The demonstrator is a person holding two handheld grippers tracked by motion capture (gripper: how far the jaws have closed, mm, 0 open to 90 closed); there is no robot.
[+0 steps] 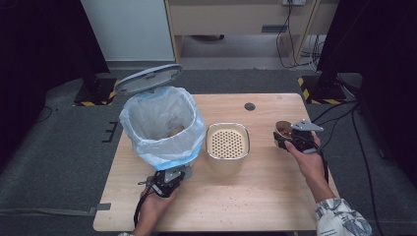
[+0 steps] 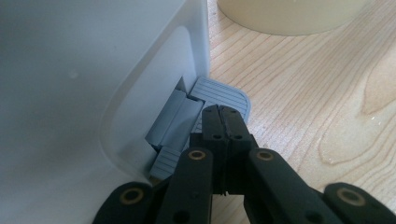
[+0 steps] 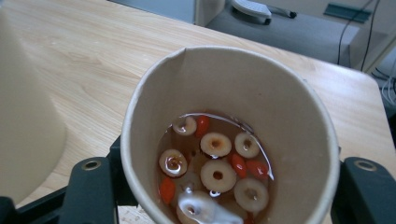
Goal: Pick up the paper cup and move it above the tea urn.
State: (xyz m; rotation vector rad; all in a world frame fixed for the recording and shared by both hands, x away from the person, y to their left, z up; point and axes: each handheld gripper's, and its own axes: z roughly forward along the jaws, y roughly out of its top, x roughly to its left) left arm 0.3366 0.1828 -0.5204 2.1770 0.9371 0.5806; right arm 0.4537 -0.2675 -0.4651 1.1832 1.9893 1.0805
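Three containers stand on the table [image 1: 275,196]: a bin [image 1: 164,129] lined with a plastic bag, lid [image 1: 146,78] up; a cream strainer pot [image 1: 227,145] with a perforated insert; and a paper cup [image 3: 224,140] near the right edge. The cup holds reddish liquid with pale ring slices and red berries — it stands upright, mouth up. The right gripper [image 1: 291,139] pinches the cup from both sides. The left gripper [image 2: 223,122], jaws pressed together, bears on the bin's grey pedal [image 2: 219,95] at the bin's foot.
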